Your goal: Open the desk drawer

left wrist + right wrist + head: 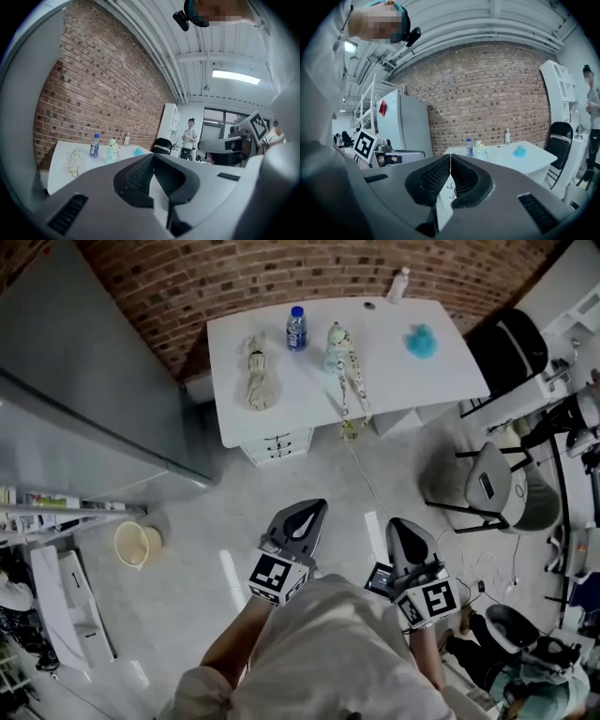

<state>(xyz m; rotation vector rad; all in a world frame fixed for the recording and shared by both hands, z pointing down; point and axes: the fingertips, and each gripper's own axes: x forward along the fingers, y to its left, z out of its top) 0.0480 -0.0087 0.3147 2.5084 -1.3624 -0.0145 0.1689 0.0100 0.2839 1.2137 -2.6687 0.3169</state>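
Head view shows two grippers, the left gripper [312,509] and the right gripper [401,529], side by side above the floor, each with its jaws closed on nothing. One white counter [412,381] stands well ahead by the brick wall [234,277]. It carries two bottles, a blue-labelled bottle [296,329] and a clear bottle [398,285], and one cloth bundle [259,381]. One drawer unit [278,443] sits under the counter's left end. Its fronts face the person and run lengthwise along the counter's edge, and they look shut.
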